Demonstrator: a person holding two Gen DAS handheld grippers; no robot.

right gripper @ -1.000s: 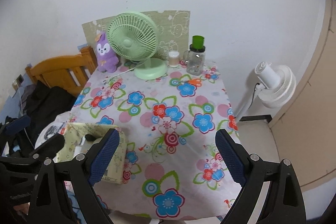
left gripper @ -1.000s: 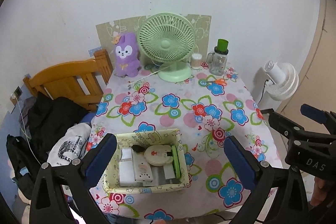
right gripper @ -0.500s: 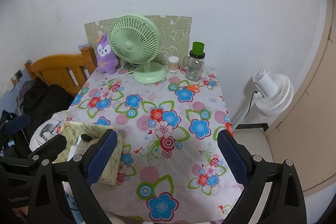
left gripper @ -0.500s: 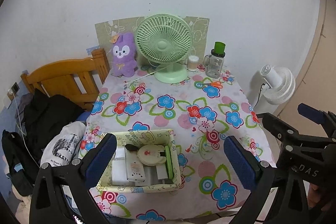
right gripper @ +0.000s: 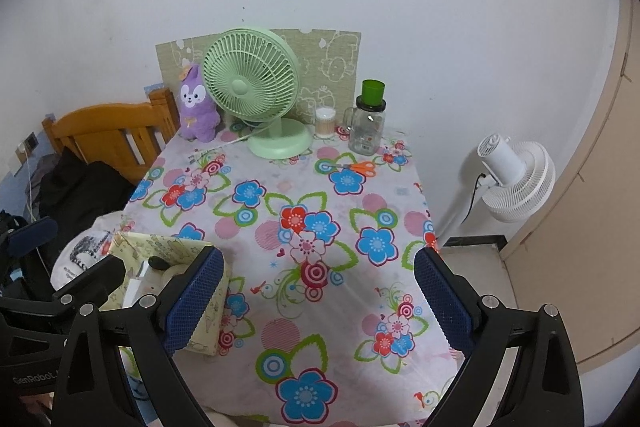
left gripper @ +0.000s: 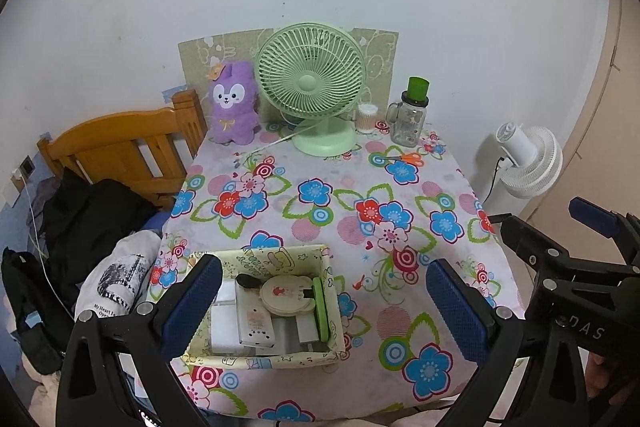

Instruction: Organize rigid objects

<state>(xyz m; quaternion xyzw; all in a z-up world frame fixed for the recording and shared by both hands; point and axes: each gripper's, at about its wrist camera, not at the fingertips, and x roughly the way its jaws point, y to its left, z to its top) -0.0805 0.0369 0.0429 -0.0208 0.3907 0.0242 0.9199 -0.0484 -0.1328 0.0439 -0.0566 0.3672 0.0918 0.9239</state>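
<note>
Both claws, left claw point(left gripper: 322, 301) and right claw point(right gripper: 318, 297), hang released above the desk point(left gripper: 344, 195), so I judge I should lower the left squarely onto the box point(left gripper: 256, 357) beneath it.

The right gripper point(right gripper: 318, 301) hung with blue-padded fingers point(right gripper: 196, 301) spread wide over the floral-clothed worktop point(right gripper: 280, 211); a pale yellow patterned box point(right gripper: 168, 247) sat beside its left finger.

Tablecloth point(right gripper: 320, 187) centre open; fan point(right gripper: 256, 87), jar point(right gripper: 366, 131) line rear.
</note>
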